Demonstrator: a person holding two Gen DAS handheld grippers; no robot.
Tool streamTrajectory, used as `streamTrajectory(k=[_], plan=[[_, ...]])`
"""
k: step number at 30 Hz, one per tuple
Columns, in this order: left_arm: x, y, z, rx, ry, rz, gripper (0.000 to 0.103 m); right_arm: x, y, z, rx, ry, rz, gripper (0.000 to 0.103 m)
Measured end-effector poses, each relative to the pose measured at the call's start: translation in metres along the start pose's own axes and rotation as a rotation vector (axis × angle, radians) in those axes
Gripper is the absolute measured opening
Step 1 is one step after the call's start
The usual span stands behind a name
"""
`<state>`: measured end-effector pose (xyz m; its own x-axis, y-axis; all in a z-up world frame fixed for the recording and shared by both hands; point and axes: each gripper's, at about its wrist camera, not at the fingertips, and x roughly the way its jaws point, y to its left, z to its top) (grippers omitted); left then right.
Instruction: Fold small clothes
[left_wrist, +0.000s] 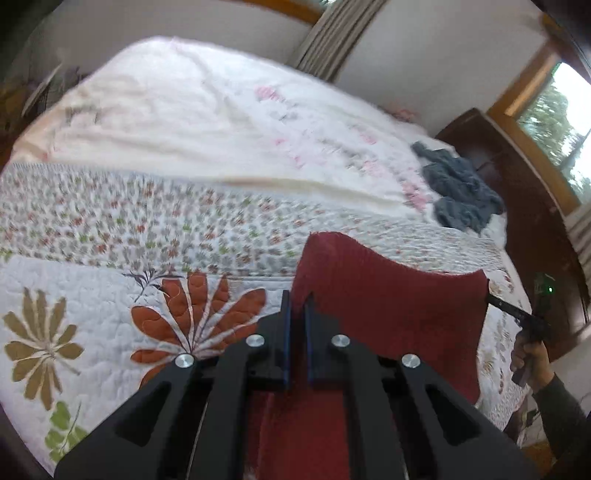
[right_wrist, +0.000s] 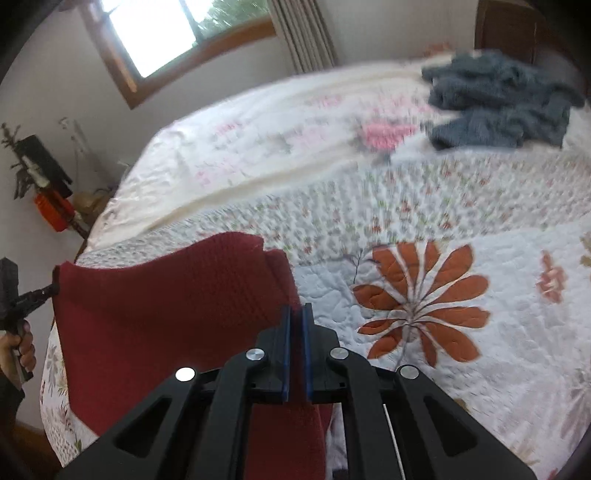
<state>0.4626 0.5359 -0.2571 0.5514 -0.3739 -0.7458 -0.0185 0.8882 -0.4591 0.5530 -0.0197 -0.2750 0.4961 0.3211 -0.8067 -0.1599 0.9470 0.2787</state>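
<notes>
Left wrist: two tongs (left_wrist: 298, 301) (left_wrist: 495, 302) pinching one red cloth (left_wrist: 388, 295).

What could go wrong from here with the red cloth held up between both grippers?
1. The left hand-held gripper and right hand-held gripper each pinch only a top corner of the red knit cloth; one may slip.
2. The sagging top edge could fold crooked.
3. It may land skewed on the floral quilt.

Each wrist camera looks forward along its own closed fingers, held close above the quilted bed (left_wrist: 92, 295) and facing its far side. Both views share the raised red cloth (left_wrist: 399, 306) between them, the grey clothes (right_wrist: 498, 99) beyond, and each sees the opposite gripper at its edge
</notes>
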Motion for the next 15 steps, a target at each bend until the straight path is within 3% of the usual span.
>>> streamTrajectory(k=[7, 9, 15], plan=[[0.099, 0.06, -0.014, -0.173, 0.257, 0.11, 0.004, 0.095, -0.035, -0.013, 0.112, 0.236, -0.028, 0.005], [0.102, 0.066, -0.015, -0.2, 0.254, 0.092, 0.004, 0.1, -0.039, -0.017, 0.114, 0.24, -0.029, 0.005], [0.061, 0.062, -0.002, -0.201, 0.115, -0.009, 0.004, 0.063, -0.035, -0.005, 0.107, 0.121, 0.02, 0.005]])
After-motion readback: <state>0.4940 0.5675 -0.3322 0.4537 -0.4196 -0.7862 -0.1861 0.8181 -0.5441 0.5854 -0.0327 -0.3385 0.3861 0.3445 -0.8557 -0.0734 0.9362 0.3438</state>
